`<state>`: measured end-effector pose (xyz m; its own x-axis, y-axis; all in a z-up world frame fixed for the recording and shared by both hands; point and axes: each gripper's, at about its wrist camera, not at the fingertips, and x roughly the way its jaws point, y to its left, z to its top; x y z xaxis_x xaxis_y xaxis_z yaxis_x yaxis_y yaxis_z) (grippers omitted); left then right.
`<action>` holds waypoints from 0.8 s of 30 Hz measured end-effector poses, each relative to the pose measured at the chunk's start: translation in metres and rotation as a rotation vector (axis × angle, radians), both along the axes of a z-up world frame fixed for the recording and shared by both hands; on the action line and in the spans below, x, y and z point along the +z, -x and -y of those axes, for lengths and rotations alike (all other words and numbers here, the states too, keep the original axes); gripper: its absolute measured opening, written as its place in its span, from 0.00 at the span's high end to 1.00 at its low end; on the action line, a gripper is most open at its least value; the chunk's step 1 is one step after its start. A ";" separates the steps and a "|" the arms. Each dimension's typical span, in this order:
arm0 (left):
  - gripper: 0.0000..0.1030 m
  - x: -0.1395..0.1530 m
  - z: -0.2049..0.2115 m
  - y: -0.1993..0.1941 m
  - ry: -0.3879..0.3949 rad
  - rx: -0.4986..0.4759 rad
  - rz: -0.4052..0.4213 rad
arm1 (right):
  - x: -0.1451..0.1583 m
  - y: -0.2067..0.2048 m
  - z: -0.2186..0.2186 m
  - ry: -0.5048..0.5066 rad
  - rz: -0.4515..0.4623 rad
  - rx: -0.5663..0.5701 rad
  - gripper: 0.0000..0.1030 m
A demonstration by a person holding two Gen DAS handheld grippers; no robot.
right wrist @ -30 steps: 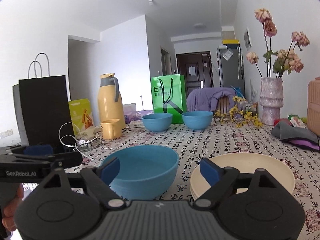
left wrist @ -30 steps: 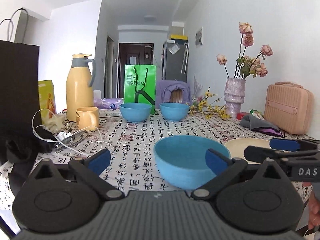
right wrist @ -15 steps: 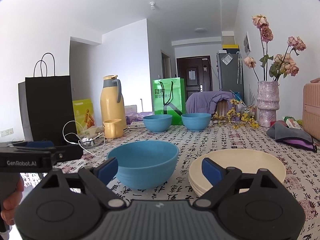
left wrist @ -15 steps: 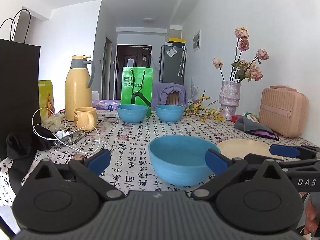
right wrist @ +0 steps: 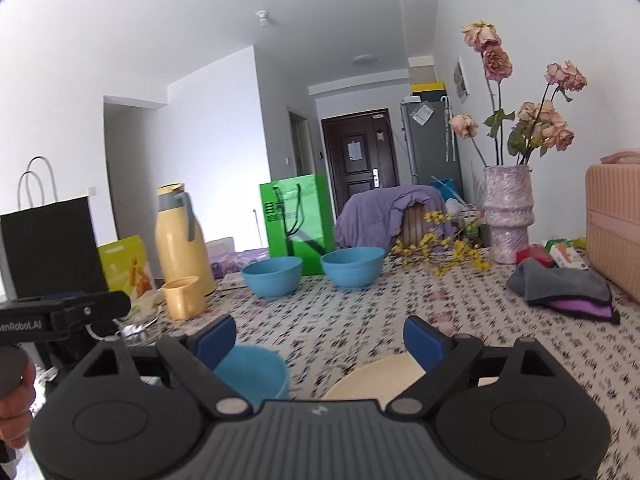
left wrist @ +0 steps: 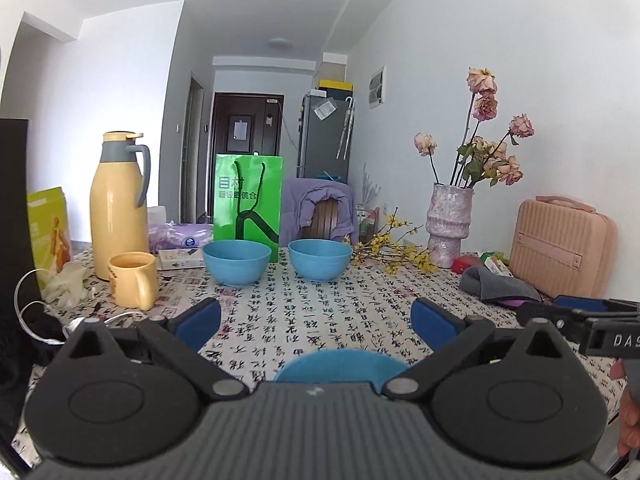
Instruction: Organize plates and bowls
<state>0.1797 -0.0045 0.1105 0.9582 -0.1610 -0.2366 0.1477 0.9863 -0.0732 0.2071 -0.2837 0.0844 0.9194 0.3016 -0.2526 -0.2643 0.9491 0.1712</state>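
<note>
The left hand-held gripper [left wrist: 316, 320] stands with its blue pads well apart and nothing between them, above the counter [left wrist: 320, 320] with its cloth printed in black characters; the near blue bowl [left wrist: 342, 366] shows only as a rim low in the left wrist view, below the gap of the jaws and touched by neither pad. The right hand-held gripper [right wrist: 320, 338] is likewise spread wide and empty; in its view the same near blue bowl [right wrist: 254, 372] sits low left, partly behind the left pad, and the cream plates [right wrist: 376, 380] lie just beside it to the right, partly hidden by the gripper body. Two more blue bowls stand side by side at the far end of the counter, apart from each other: the far left bowl [left wrist: 236, 256] and the far right bowl [left wrist: 320, 254], both upright, just in front of a green paper bag [left wrist: 248, 200]. To the left stand a yellow thermos jug [left wrist: 118, 208] and a yellow mug [left wrist: 132, 280], near each other; to the right, a pale vase of dried roses [left wrist: 448, 224], a grey cloth [left wrist: 492, 284] and a pink case [left wrist: 560, 246] against the wall. Each wrist view catches the other gripper at its edge, with part of a hand [right wrist: 14, 396] on its grip; the right wrist view is somewhat blurred.
</note>
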 end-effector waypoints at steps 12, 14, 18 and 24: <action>0.00 0.036 0.006 -0.103 0.027 -0.034 -0.080 | 0.054 -0.100 0.045 -0.058 -0.016 0.004 0.12; 0.00 0.044 0.006 -0.120 0.036 -0.059 -0.093 | 0.066 -0.117 0.049 -0.056 -0.002 0.012 0.12; 0.00 0.057 0.003 -0.156 0.062 -0.079 -0.118 | 0.089 -0.154 0.051 -0.011 0.019 0.037 0.12; 0.00 0.069 -0.001 -0.222 0.062 -0.056 -0.159 | 0.107 -0.230 0.054 -0.024 -0.069 0.098 0.12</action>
